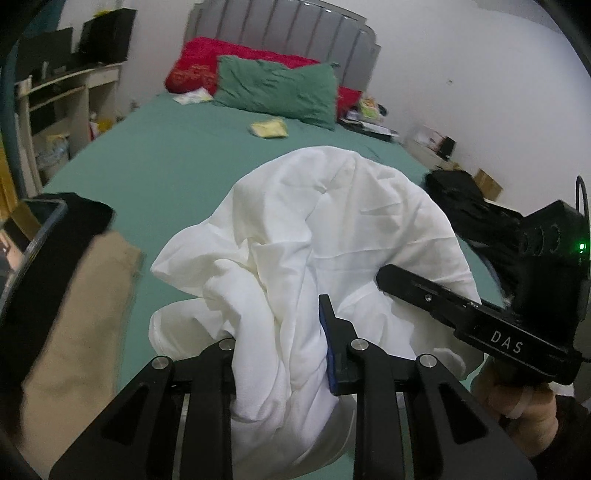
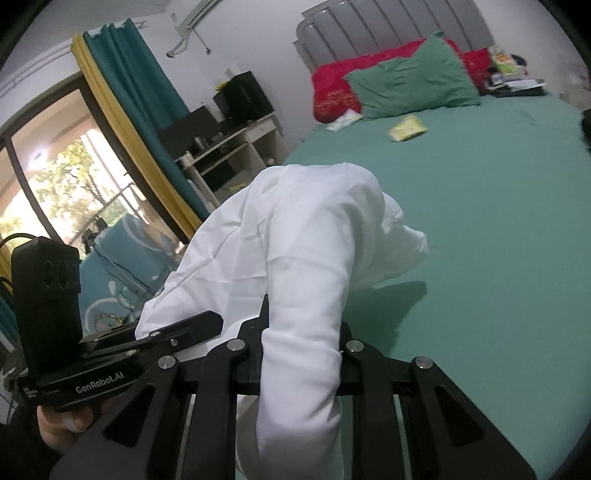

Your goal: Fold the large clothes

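The white garment is one piece of thin, light cloth, bunched and hanging in a heap above the near part of the green bed, with its lower folds reaching down to the sheet. I judge that it will handle as a very soft and limp thing: it keeps no shape, it drapes and twists easily, and it is not fragile, but a thin layer can slip out of a weak pinch. The best places to take hold seem to be two edges or corners well apart, such as shoulders or hem, so the cloth can be spread flat; which part is a sleeve I cannot tell for sure. The left gripper has its jaws closed on a thick fold of the garment, and the right gripper also has its jaws clamped on a tube-like fold of it, so both hold the same piece. Left of it in the left wrist view lies one beige folded cloth, and at the right one black cloth on the bed edge. Far on the bed I count one green pillow, one red pillow and one small yellow packet. Beyond is one grey headboard.
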